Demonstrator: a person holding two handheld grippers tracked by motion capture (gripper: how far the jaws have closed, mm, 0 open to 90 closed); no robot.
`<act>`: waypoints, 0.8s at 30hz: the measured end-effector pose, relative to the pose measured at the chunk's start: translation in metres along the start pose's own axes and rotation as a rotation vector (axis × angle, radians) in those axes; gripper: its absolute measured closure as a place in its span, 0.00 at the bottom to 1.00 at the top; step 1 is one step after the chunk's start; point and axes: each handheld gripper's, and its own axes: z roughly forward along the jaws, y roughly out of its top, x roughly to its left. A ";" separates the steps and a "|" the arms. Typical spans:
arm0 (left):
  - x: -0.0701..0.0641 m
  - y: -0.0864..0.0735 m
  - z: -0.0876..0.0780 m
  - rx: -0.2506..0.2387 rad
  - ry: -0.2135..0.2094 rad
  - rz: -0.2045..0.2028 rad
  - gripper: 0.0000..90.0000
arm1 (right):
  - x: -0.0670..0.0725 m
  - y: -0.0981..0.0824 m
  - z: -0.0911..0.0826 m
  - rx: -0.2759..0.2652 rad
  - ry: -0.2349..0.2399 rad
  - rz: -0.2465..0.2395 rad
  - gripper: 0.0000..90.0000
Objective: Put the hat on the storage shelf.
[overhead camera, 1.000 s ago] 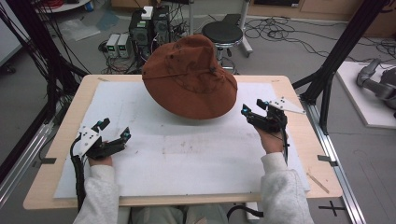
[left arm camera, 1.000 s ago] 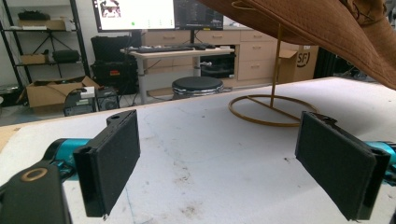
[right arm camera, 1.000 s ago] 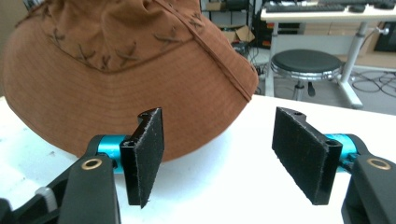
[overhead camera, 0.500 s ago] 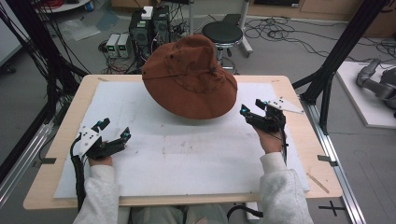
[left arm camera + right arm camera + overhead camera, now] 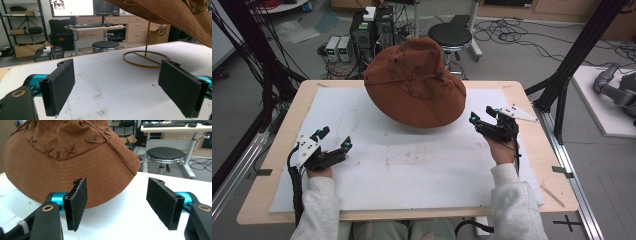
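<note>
Brown hat (image 5: 416, 85) sits untouched on its wire stand (image 5: 145, 58) at the far middle; our left gripper (image 5: 332, 144) and right gripper (image 5: 486, 116) rest spread and empty, so everything remains.

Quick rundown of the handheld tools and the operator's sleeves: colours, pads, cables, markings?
Both tools are black. The left tool carries a pale grey three-cornered plate with dark dots; the right tool has one too. Teal tips show at the jaw ends. Pads are flat black rectangles with a felt-like face, on teal cylinders with brass-coloured rings below. A black cable trails from the left tool. Sleeves are light grey fleece.
</note>
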 end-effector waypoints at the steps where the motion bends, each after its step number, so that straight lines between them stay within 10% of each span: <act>1: 0.000 0.000 0.000 0.000 0.000 0.000 0.16 | 0.000 0.000 0.000 0.001 0.001 -0.001 0.37; 24: 0.000 0.000 0.001 0.002 0.003 -0.004 0.16 | -0.003 -0.001 0.001 0.009 0.005 0.016 0.37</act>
